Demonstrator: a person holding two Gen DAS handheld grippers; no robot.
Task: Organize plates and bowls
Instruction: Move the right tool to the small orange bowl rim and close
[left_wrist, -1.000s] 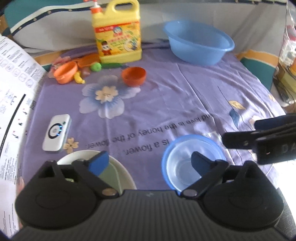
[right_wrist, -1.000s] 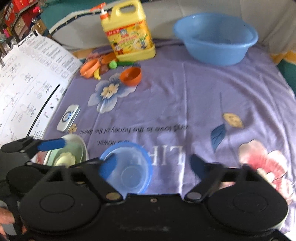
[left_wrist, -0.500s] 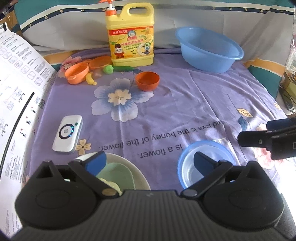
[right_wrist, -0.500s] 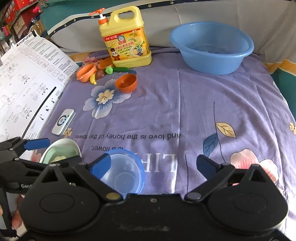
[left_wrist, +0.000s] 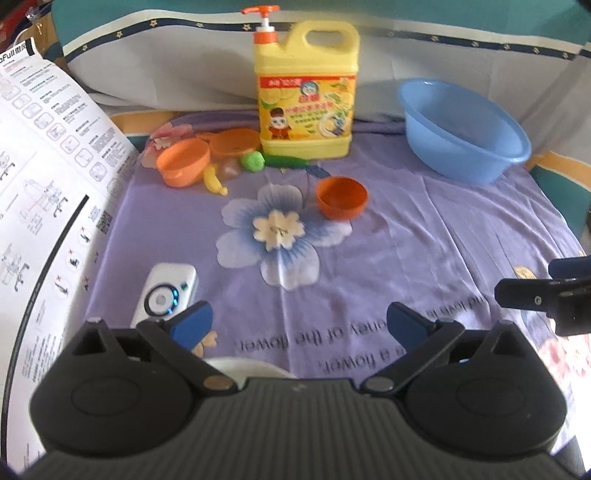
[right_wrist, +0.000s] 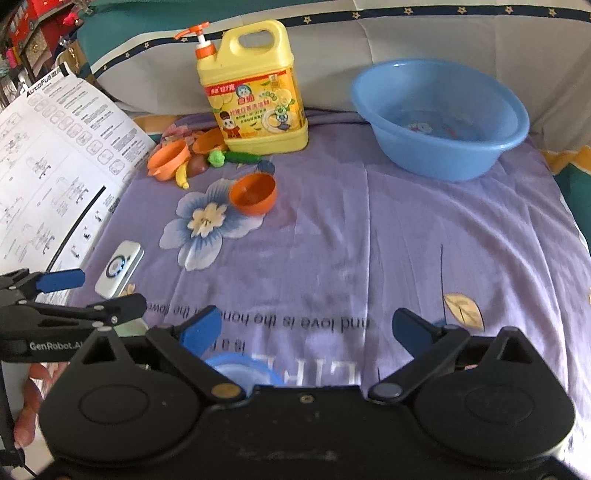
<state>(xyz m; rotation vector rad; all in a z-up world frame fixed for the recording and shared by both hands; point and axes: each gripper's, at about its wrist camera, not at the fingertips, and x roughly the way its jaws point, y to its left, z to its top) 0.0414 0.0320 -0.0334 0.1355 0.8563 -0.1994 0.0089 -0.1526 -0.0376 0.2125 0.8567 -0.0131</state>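
Both grippers hover low over the purple flowered cloth (right_wrist: 369, 240) with their jaws spread wide and nothing between them. The left gripper (left_wrist: 299, 325) sits above a white bowl (left_wrist: 247, 367), of which only a sliver of rim shows at the near edge of its view. The right gripper (right_wrist: 306, 328) sits above a blue-rimmed bowl (right_wrist: 243, 367), likewise mostly hidden under its body. Farther off, an orange bowl (right_wrist: 253, 194) stands alone beside the printed flower, and more orange dishes (left_wrist: 183, 164) lie tilted among toy fruit in front of the yellow detergent jug (left_wrist: 306, 92). A large blue basin (right_wrist: 439, 118) stands at the far right.

The step in hand appears to be choosing the next dish to gather. The lone orange bowl looks the easiest candidate: it is upright and well apart from clutter. A good grasp would bring one jaw inside the rim and one outside, pinching the wall rather than spanning the whole bowl. The white remote (left_wrist: 166, 295) lies near the left gripper's path and should be avoided. The cloth may drag and wrinkle, so the bowl is better lifted than slid.
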